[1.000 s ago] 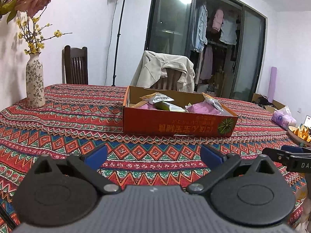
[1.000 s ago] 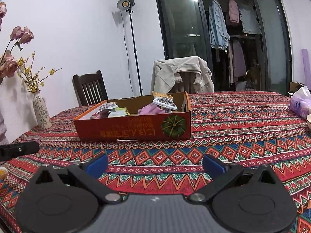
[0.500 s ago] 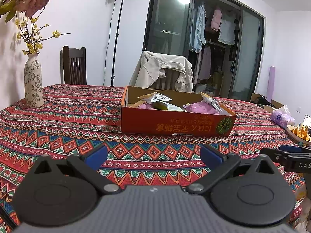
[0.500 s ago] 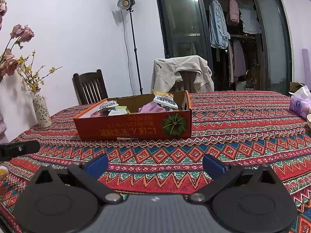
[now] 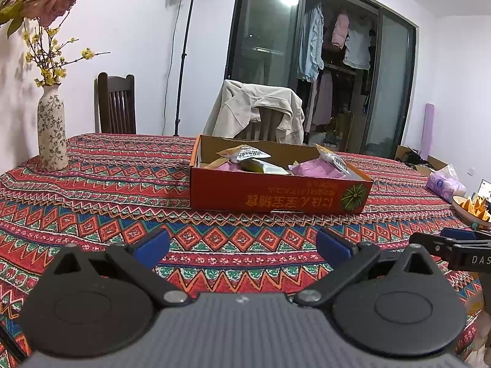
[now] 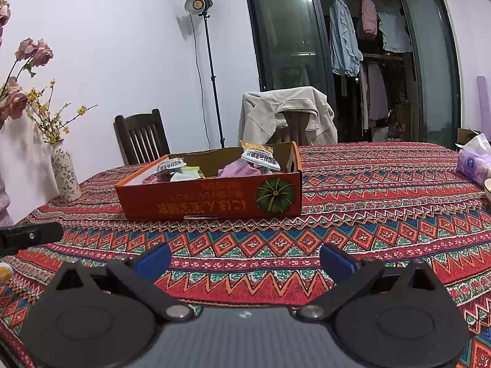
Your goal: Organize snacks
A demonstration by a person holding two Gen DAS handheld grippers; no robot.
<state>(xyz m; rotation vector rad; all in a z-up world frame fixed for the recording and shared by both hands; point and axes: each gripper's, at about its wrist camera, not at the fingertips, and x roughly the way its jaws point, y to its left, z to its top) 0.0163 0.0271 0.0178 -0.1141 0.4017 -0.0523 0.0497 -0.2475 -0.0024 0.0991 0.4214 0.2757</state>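
Observation:
A shallow orange cardboard box (image 5: 276, 196) (image 6: 211, 202) sits mid-table with several snack packets inside: white-labelled packs (image 5: 245, 153) (image 6: 260, 158), pink packs (image 5: 316, 168) (image 6: 242, 168) and a yellow-green one (image 5: 264, 167). My left gripper (image 5: 242, 245) hovers low over the tablecloth in front of the box, open, nothing between its blue fingertips. My right gripper (image 6: 245, 257) is likewise open and empty, facing the box's pumpkin-printed corner. Its black body shows at the right edge of the left wrist view, with its blue fingertips (image 5: 454, 233).
The patterned red tablecloth (image 5: 107, 190) covers the whole table. A flower vase (image 5: 52, 135) (image 6: 65, 174) stands at the left edge. A tissue pack (image 5: 445, 181) (image 6: 474, 162) and a bowl of orange pieces (image 5: 472, 208) lie at the right. Two chairs stand behind the table.
Both views have shifted only slightly; the box sits a little lower and nearer in the frames. Both grippers stay open and empty.

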